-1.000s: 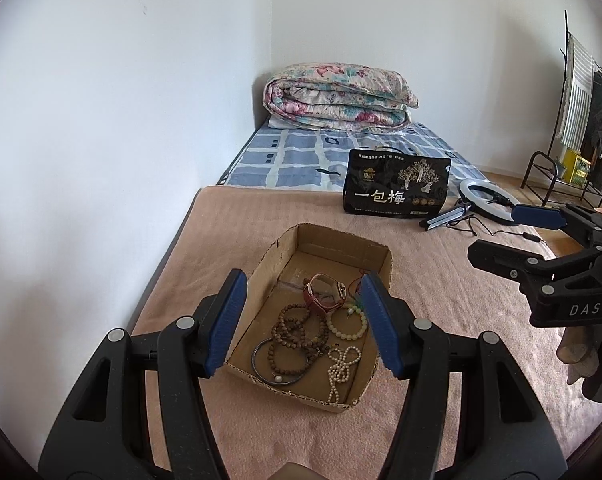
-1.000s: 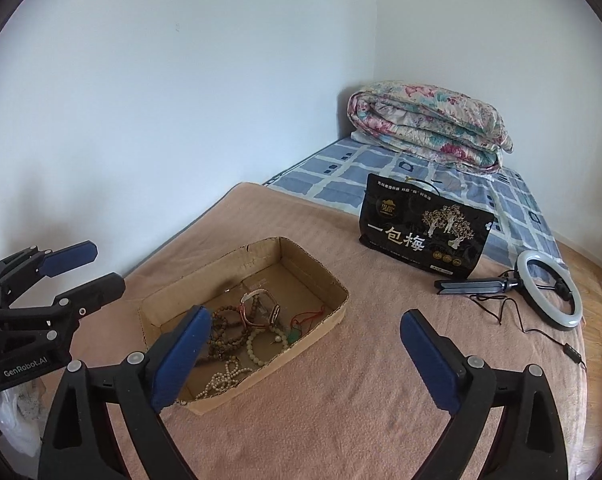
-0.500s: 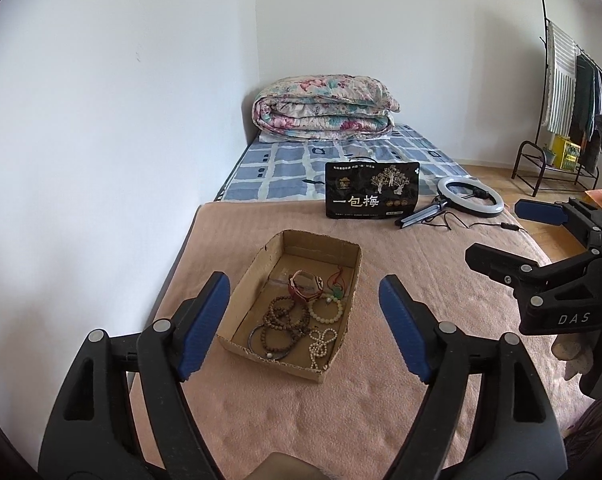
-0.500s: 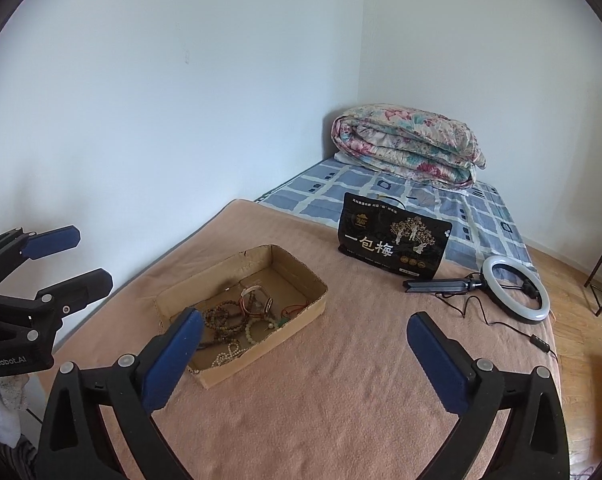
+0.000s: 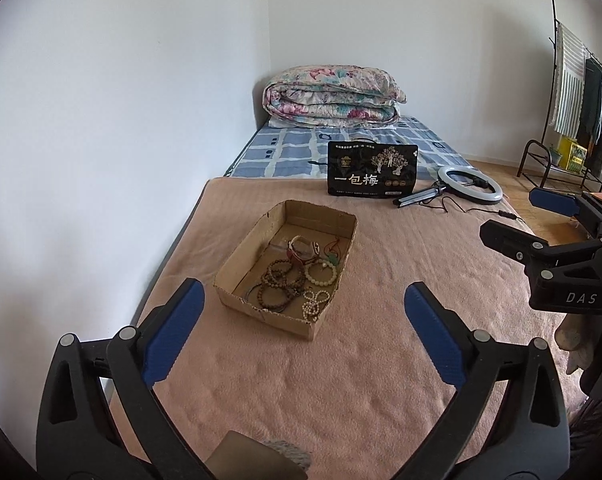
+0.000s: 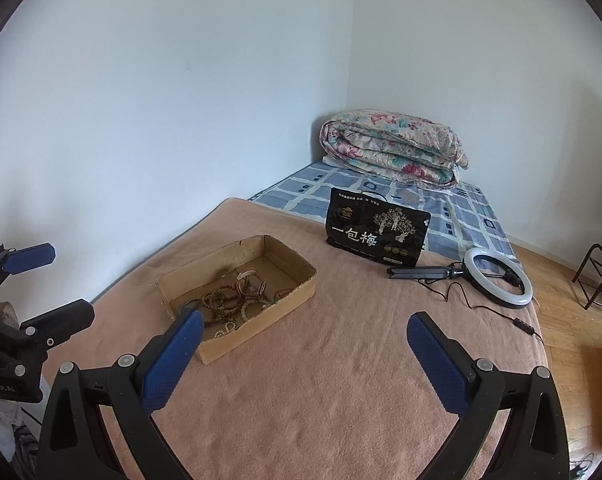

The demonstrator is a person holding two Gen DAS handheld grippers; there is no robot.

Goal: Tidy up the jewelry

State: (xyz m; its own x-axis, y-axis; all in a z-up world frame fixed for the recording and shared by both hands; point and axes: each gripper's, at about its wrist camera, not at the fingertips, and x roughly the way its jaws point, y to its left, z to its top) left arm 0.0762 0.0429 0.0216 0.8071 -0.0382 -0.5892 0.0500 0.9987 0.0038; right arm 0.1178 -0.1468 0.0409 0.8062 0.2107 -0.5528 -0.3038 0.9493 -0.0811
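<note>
A shallow cardboard box [image 5: 245, 254] [image 6: 293, 292] sits on the pink blanket and holds several bead bracelets [image 5: 279, 284] [image 6: 221, 300], a pale green bracelet [image 5: 321, 272] and a white bead string [image 5: 315, 304]. My left gripper [image 5: 305, 332] is open and empty, held back from the box's near corner. It also shows at the left edge of the right wrist view [image 6: 41, 284]. My right gripper [image 6: 305, 356] is open and empty, to the right of the box. It shows at the right of the left wrist view [image 5: 541, 220].
A black printed bag [image 5: 371, 176] stands beyond the box. A ring light [image 5: 469, 184] with a cable lies to its right. A folded floral quilt [image 5: 331, 96] lies at the head of the bed. A clothes rack [image 5: 573, 92] stands on the floor at right.
Both grippers have pulled back and up from the box, which now looks smaller. The left jaws have opened wider. The jewelry has not moved.
</note>
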